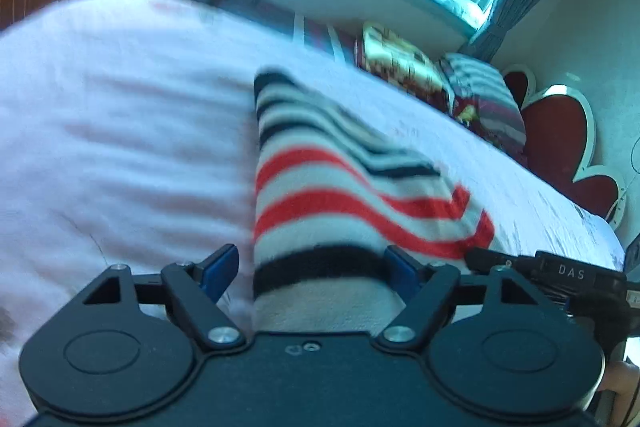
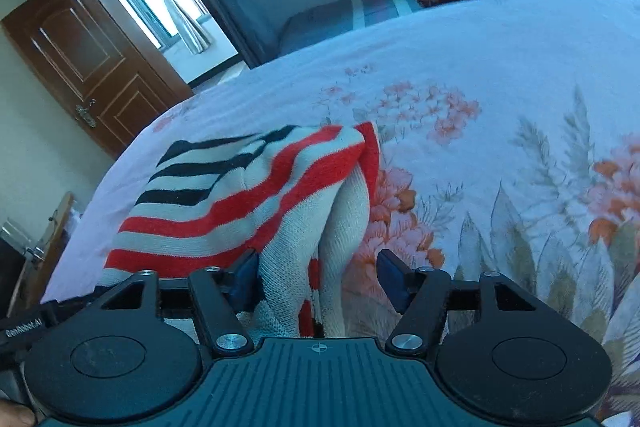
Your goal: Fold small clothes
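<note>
A small knitted garment with red, white and dark navy stripes (image 1: 320,187) lies bunched on the bed. In the left wrist view its near end runs between the two blue fingertips of my left gripper (image 1: 310,273), which stands wide open around it. In the right wrist view the same garment (image 2: 248,187) lies to the left of centre, folded over itself, with its white inner side between the fingers of my right gripper (image 2: 318,277). That gripper is open too. The right gripper's black body (image 1: 560,275) shows at the right edge of the left wrist view.
The bed sheet (image 2: 500,75) is white with pink and orange flowers. Folded blankets and a striped pillow (image 1: 480,95) lie at the head of the bed by a red headboard (image 1: 560,131). A brown door (image 2: 88,67) and a window stand beyond the bed.
</note>
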